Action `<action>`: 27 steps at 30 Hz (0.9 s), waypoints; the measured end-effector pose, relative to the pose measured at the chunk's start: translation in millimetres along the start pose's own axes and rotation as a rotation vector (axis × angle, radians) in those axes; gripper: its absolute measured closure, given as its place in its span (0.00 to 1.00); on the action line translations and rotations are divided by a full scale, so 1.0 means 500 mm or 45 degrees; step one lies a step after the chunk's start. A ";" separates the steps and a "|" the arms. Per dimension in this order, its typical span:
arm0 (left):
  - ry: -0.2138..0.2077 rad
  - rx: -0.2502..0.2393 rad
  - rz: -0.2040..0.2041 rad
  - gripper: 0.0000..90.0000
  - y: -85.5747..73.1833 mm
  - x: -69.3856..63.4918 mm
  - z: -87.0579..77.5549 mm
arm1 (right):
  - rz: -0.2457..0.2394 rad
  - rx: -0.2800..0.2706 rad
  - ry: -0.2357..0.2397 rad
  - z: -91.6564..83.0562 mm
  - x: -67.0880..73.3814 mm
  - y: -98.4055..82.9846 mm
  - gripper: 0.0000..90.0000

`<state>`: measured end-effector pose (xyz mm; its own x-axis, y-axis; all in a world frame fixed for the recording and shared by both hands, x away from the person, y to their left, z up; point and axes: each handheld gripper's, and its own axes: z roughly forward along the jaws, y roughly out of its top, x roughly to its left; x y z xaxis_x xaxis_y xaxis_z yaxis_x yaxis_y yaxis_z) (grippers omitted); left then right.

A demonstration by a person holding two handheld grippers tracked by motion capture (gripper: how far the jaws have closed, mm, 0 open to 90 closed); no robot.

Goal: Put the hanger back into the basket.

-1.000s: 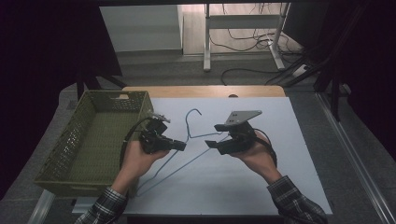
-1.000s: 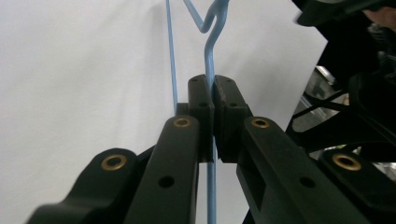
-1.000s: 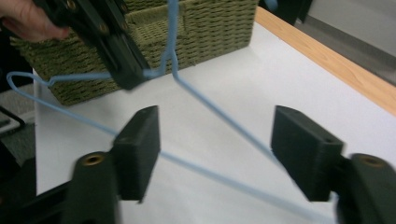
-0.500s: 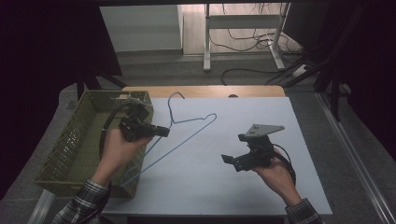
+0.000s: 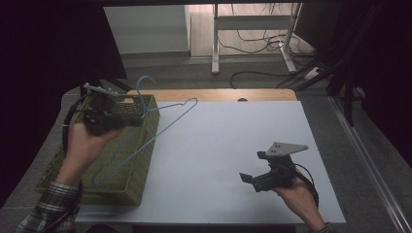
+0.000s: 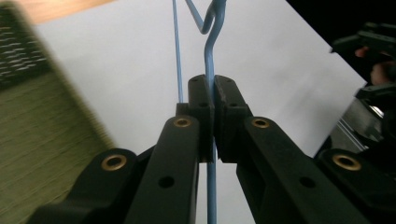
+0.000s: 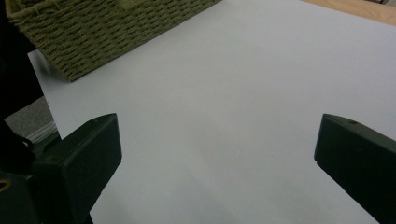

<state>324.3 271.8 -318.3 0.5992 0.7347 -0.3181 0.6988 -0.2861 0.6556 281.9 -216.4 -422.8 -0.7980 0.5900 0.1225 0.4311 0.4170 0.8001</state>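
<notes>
A blue wire hanger [image 5: 165, 127] hangs tilted over the green woven basket [image 5: 141, 160] at the table's left. My left gripper [image 5: 141, 112] is shut on it, raised above the basket's far end. In the left gripper view the pads [image 6: 201, 100] pinch the wire of the hanger [image 6: 209, 60] just below its hook. My right gripper [image 5: 252, 166] hovers low over the white tabletop [image 5: 233, 141] near the front right. Its jaws have just been opening and stand wide apart, with nothing between them, as in the right gripper view [image 7: 219, 140].
The basket [image 7: 107, 23] lies ahead of the right gripper, across bare white surface. A wooden strip [image 5: 218, 94] runs along the table's far edge. Beyond it, a desk frame [image 5: 216, 43] and cables stand on the floor.
My left gripper carried the hanger left and up, from the table's middle to above the basket. My right gripper came off the hanger, opened, and drew back to the front right.
</notes>
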 end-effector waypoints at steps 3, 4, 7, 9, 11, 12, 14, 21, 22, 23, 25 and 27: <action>0.011 -0.024 -0.002 0.97 -0.010 0.017 -0.016 | 0.006 -0.002 -0.007 -0.004 0.000 -0.009 0.01; 0.019 -0.029 -0.010 0.97 -0.015 0.025 -0.023 | 0.015 -0.006 -0.017 -0.008 -0.002 -0.017 0.00; 0.054 -0.064 -0.031 0.97 -0.039 0.056 -0.044 | 0.028 -0.018 -0.025 -0.015 -0.002 -0.028 0.00; 0.060 -0.081 -0.040 0.97 -0.052 0.072 -0.055 | 0.034 -0.022 -0.029 -0.019 -0.003 -0.036 0.00; 0.080 -0.099 -0.053 0.97 -0.065 0.088 -0.065 | 0.040 -0.023 -0.041 -0.024 -0.003 -0.046 0.00; 0.084 -0.111 -0.052 0.97 -0.072 0.095 -0.071 | 0.042 -0.021 -0.045 -0.025 -0.004 -0.050 0.00; 0.107 -0.124 -0.059 0.97 -0.085 0.111 -0.081 | 0.053 -0.018 -0.052 -0.028 -0.008 -0.060 0.00; 0.162 -0.174 -0.116 0.97 -0.131 0.165 -0.103 | 0.095 0.004 -0.066 -0.034 -0.018 -0.083 0.00; 0.168 -0.177 -0.118 0.97 -0.138 0.175 -0.104 | 0.096 0.003 -0.069 -0.035 -0.019 -0.084 0.00; 0.173 -0.179 -0.126 0.97 -0.142 0.180 -0.104 | 0.103 0.000 -0.069 -0.037 -0.020 -0.086 0.00; 0.179 -0.188 -0.129 0.97 -0.153 0.194 -0.104 | 0.110 0.002 -0.071 -0.038 -0.022 -0.089 0.00; 0.188 -0.194 -0.136 0.97 -0.161 0.206 -0.102 | 0.112 0.008 -0.072 -0.038 -0.023 -0.092 0.00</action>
<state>310.1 401.8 -369.0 0.4538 0.8410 -0.2946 0.6815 -0.1145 0.7228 263.4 -255.6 -449.7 -0.7320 0.6625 0.1590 0.5015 0.3659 0.7840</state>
